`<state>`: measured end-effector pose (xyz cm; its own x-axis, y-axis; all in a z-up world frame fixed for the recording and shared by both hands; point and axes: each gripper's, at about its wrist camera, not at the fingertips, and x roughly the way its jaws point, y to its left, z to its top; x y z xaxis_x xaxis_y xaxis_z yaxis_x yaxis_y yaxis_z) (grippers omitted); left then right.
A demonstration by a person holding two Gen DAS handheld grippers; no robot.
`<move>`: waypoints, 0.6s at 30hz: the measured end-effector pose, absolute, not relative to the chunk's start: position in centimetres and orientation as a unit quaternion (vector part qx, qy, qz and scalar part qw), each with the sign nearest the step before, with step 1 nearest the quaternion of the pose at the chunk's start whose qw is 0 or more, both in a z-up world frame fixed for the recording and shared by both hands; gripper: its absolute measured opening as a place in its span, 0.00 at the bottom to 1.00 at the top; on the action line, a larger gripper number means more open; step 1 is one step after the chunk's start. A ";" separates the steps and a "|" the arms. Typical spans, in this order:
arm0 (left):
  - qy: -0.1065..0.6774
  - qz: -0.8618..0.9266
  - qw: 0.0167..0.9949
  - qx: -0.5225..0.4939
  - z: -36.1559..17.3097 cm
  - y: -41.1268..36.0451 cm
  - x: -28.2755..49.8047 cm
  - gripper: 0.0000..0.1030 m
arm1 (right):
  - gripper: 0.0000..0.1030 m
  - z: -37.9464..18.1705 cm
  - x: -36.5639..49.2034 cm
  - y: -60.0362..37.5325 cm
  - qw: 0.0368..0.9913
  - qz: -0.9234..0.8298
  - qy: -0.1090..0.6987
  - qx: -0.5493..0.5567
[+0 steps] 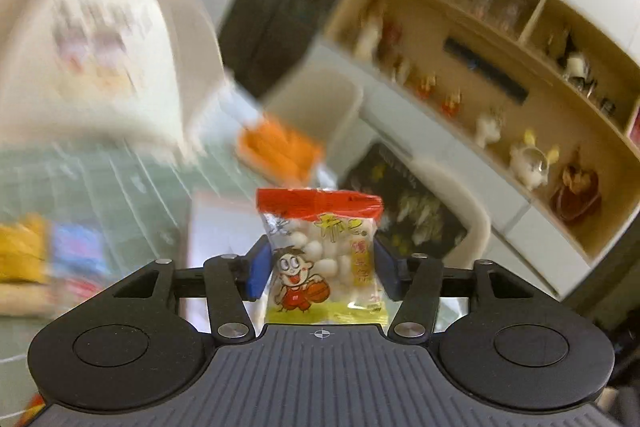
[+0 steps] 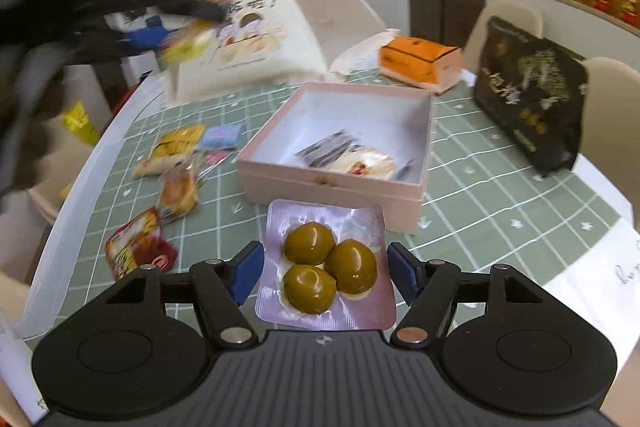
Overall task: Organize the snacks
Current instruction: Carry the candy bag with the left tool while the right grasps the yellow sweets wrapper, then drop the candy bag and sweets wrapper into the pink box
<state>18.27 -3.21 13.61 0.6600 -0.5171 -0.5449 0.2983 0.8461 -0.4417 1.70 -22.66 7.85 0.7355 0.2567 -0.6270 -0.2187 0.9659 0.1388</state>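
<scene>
My left gripper (image 1: 320,259) is shut on a small snack packet (image 1: 320,211) with a red top, a cartoon boy and white balls inside. It holds the packet upright in the air, a blue pad against each side. My right gripper (image 2: 326,269) is shut on a pink foil pack (image 2: 320,213) of three olive-green eggs, lifted just in front of the open pink box (image 2: 332,187). One wrapped snack (image 2: 348,157) lies in that box. In the right wrist view the left gripper (image 2: 184,31) is a dark blur at the upper left.
Several loose snacks lie left of the box on the green checked tablecloth (image 2: 480,195): a yellow packet (image 2: 176,143), a blue one (image 2: 220,137), a small cake (image 2: 180,193), a red packet (image 2: 136,247). Behind stand a white bag (image 2: 248,35), an orange carton (image 2: 420,61) and a black bag (image 2: 532,95).
</scene>
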 end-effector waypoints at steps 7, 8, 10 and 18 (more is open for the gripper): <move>0.365 -0.186 0.887 -0.213 7.2 -0.5 17.1 0.53 | 0.66 9.5 2.6 -23.9 0.934 0.088 0.346 0.004; 0.362 -0.184 0.890 -0.206 7.0 0.1 16.0 0.53 | 0.66 10.0 3.1 -24.2 0.935 0.088 0.342 0.002; 0.362 -0.185 0.894 -0.191 6.6 1.3 13.9 0.53 | 0.66 11.3 4.9 -24.4 0.937 0.095 0.336 0.005; 0.369 -0.126 0.912 -0.124 6.5 5.8 6.9 0.53 | 0.85 13.8 20.1 -20.2 0.943 0.069 0.327 -0.010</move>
<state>6.91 5.77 6.50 0.6962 -0.3214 -0.6418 0.1379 0.9374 -0.3198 20.14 -20.23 13.80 0.7769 0.1239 -0.6173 -0.1375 0.9902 0.0258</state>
